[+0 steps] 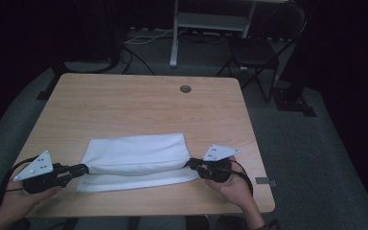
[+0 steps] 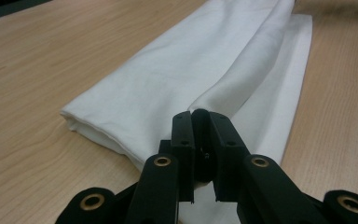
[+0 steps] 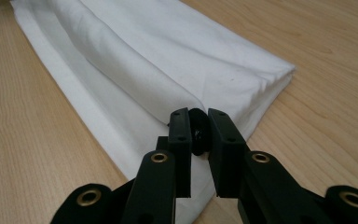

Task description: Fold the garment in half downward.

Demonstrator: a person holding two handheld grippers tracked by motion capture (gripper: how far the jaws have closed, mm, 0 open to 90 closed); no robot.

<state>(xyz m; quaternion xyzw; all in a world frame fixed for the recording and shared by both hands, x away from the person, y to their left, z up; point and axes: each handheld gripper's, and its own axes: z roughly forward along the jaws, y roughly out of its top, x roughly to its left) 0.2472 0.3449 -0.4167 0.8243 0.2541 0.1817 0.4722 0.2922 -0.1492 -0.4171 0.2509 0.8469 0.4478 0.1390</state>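
Spanning both grippers (image 1: 81, 168) (image 1: 191, 165): white cloth (image 1: 136, 155) (folded)

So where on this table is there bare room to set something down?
The far half of the table, from the white cloth back to the round grommet hole, is bare. The near edge is crowded: the left gripper and right gripper pinch the cloth's two ends.

Wooden table (image 1: 139, 103) — folded white cloth (image 1: 136, 160)

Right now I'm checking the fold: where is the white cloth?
In the high view the white cloth lies on the table's near half, pinched between the left gripper and right gripper.
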